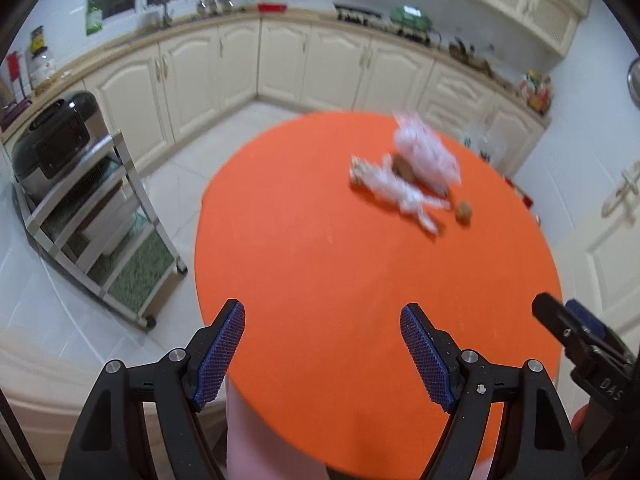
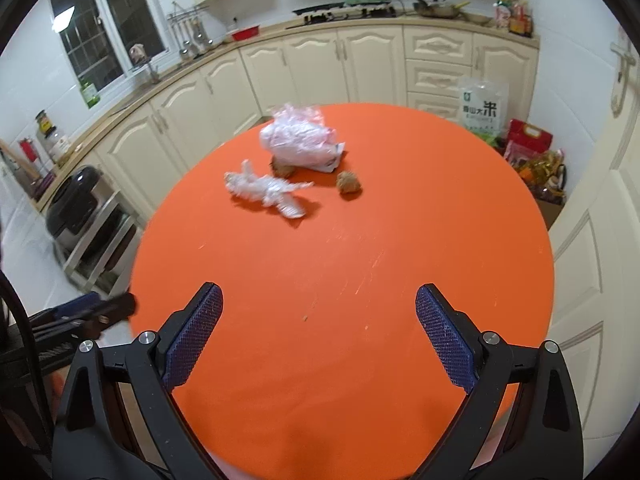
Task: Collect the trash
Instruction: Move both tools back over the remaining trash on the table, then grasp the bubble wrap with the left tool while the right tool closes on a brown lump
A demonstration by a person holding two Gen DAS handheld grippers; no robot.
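- Both claws are apart and empty: your left gripper (image 1: 322,344) and your right gripper (image 2: 318,332) hang over the near edge of the round orange table (image 2: 360,264), low in their own frames, with nothing between the blue ribbed pads.
- The trash sits well beyond both, toward the far side of the table, above centre in the right wrist view. There you see a crumpled pink-white plastic bag (image 2: 298,140), a twisted strip of clear plastic wrap (image 2: 266,192) just in front of it, a brown crumpled ball (image 2: 348,181) to the right, and a second brown lump (image 2: 283,170) tucked against the bag's lower edge.
- No bin shows in either view, so the bag may be what you fill; that is a guess.
- For the reach, I would bring one claw down over the clear wrap along its narrow middle, since thin film slips from a grip at the end.
- Keep the jaws wide until the pads straddle the piece, then close low, near the tabletop.
- The left wrist view is blurred, so steady that hand before you commit.
- The room is a kitchen: cream cabinets (image 2: 312,64) along the far wall, a steel rack holding a black cooker (image 1: 54,140) at the left, and a cream door (image 2: 600,264) at the right.
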